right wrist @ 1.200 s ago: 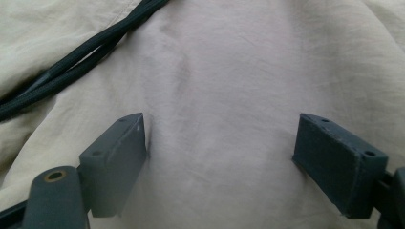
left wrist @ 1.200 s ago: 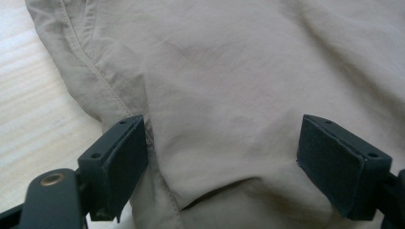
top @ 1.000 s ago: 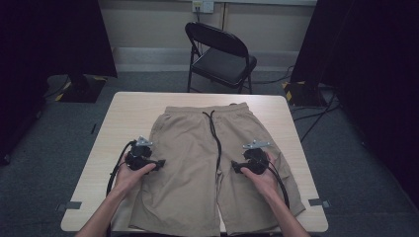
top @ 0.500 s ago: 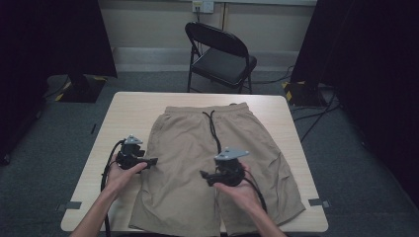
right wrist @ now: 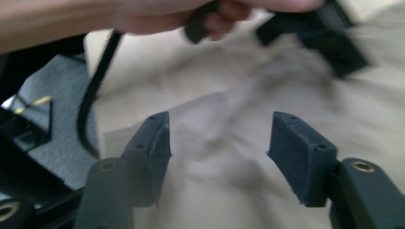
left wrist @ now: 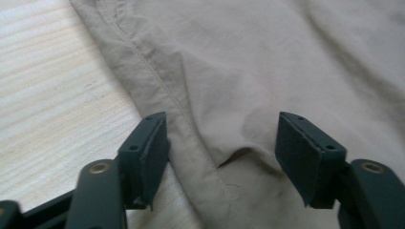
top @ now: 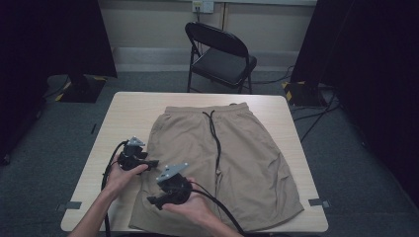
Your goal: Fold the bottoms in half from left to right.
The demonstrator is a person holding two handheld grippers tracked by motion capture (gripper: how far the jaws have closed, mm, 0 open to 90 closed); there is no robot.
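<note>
Tan shorts (top: 232,148) with a dark drawstring lie flat on the light wooden table (top: 133,106), waistband at the far side. My left gripper (top: 154,162) rests at the shorts' left outer seam. Its jaws (left wrist: 222,143) have just been closing and straddle the seam and a small raised fold of the shorts (left wrist: 248,57), without the pads pressing it. My right gripper (top: 150,201) hovers over the lower left leg, pointing left. In its blurred view the right gripper (right wrist: 219,143) is open over the shorts (right wrist: 229,191), its jaws having just been closing on nothing. The left gripper (right wrist: 310,28) shows beyond.
A black folding chair (top: 222,54) stands behind the table's far edge. Dark curtains hang at both sides. Cables trail from both grippers over the front edge. Bare tabletop (left wrist: 52,95) lies left of the shorts.
My right gripper has swept left from the right leg across the shorts to the left leg, close to the left gripper. The left hand has barely moved.
</note>
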